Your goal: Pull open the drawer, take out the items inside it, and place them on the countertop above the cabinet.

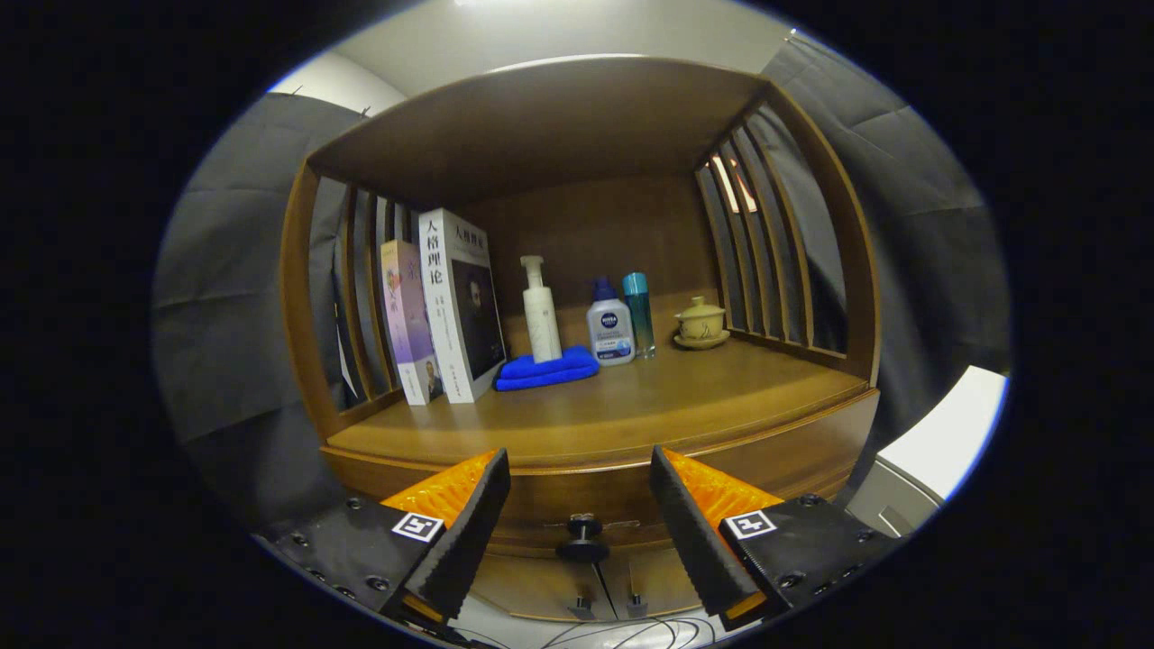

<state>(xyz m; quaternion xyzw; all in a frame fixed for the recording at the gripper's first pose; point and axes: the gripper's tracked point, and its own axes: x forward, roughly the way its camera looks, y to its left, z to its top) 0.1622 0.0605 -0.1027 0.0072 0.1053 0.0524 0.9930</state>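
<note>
While the drawer [595, 505] sits flush in the cabinet front, the work is at its very first step: getting hold of the knob [582, 539] so the drawer can be pulled out. The gripper [580, 491] has its fingers spread wide and holds nothing, and the knob lies in the gap between them, lower down and slightly beyond the tips, apart from both. By my reading, the next move calls for lowering and advancing the fingers until the knob sits squarely between the pads, closing on its narrow stem or head, then drawing straight back along the drawer's travel. The knob is small, dark and round, standing out from the wood on a short stem, so it offers little to grip and a skewed pull could slip off. The drawer front is a curved band of brown wood just beneath the countertop [631, 410], where the contents are meant to go. That surface already carries books [451, 306], a blue cloth [545, 370], several bottles [610, 329] and a lidded cup [701, 322] toward the back, leaving bare wood nearer the front edge. What the drawer holds cannot be told yet.
</note>
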